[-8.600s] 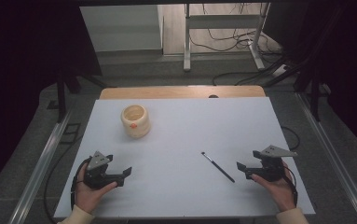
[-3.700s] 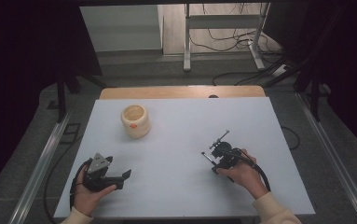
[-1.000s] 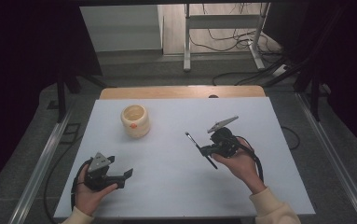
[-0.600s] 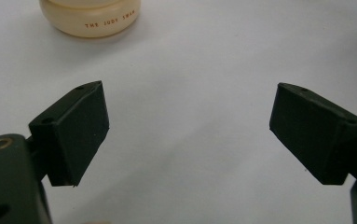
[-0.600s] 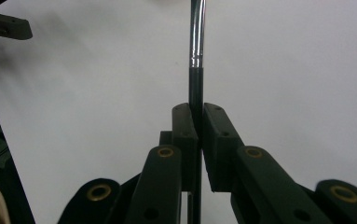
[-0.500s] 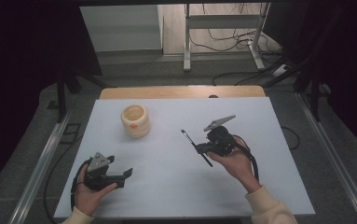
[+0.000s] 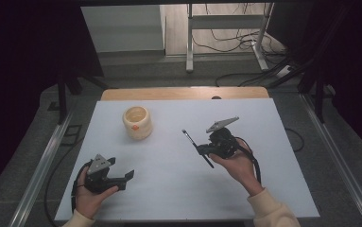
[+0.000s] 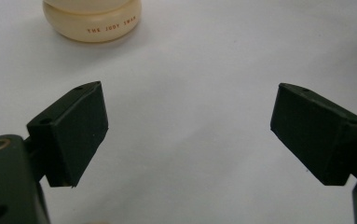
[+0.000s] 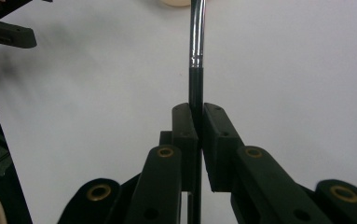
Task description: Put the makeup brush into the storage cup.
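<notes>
We see the right claw (image 7: 202,150) pinching a thin black metal-ferruled brush (image 9: 195,70) mid-desk; the left claw (image 8: 185,135) gapes wide near the desk's front-left corner.

White table (image 7: 169,189), wooden strip along the far edge. Cream jar (image 7: 137,122) stands left of centre, open mouth up. Right gripper (image 7: 201,149) held in the right hand (image 7: 235,163) above mid-table, clamped on a thin black brush (image 7: 197,148) that slants from upper left to lower right. Left gripper (image 7: 130,175) in the left hand (image 7: 91,196) near the front-left corner, jaws parted and pointing right
</notes>
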{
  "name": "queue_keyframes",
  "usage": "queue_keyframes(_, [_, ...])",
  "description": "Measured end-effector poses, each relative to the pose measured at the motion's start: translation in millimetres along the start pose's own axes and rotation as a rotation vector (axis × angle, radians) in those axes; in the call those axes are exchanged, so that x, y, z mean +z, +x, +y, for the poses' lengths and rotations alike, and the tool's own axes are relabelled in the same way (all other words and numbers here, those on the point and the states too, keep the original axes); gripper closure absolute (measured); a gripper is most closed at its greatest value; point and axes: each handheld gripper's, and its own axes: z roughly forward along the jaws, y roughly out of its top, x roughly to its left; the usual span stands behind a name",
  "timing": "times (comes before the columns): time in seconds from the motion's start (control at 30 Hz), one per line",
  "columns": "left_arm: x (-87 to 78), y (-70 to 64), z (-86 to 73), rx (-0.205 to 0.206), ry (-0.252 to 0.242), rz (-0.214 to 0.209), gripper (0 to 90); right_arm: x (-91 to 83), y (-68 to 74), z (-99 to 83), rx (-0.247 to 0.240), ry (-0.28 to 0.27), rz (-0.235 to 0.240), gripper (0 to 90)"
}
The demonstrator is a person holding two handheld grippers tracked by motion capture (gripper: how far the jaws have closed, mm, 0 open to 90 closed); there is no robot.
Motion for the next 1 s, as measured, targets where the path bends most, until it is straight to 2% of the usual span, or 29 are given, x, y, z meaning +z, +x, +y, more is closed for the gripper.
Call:
queue_keyframes(0.2, [-0.3, -1.5, 7.8, -0.018, -0.015, -0.028, 13.1, -0.2, -1.5, -0.7, 0.002, -0.009, 0.001, 83.7])
queue_keyframes(0.33, [0.6, -2.4, 15.3, -0.037, -0.037, -0.069, 13.9, -0.7, -1.8, -1.9, 0.005, -0.016, 0.003, 83.7])
queue_keyframes(0.43, [3.1, -4.7, 21.7, -0.03, -0.041, -0.081, 13.9, -0.3, -1.8, -2.7, 0.003, -0.017, 0.002, 83.8])
queue_keyframes(0.57, [5.1, -9.0, 33.2, -0.045, -0.058, -0.112, 14.8, -0.6, -1.9, -3.2, 0.003, -0.025, 0.0, 83.7])
queue_keyframes(0.67, [5.7, -13.4, 40.3, -0.056, -0.076, -0.108, 14.7, -2.5, -1.8, -3.0, 0.006, -0.035, -0.001, 83.7])
queue_keyframes(0.7, [5.7, -14.9, 43.1, -0.057, -0.078, -0.118, 14.5, -3.1, -1.8, -2.9, 0.006, -0.038, -0.002, 83.7])
queue_keyframes(0.8, [6.2, -18.5, 47.3, -0.057, -0.073, -0.121, 14.0, -5.0, -1.6, -2.8, 0.003, -0.048, -0.002, 83.7])
queue_keyframes(1.0, [8.2, -25.6, 58.5, -0.034, -0.078, -0.133, 13.4, -6.3, -1.3, -2.7, 0.002, -0.057, -0.003, 83.7])
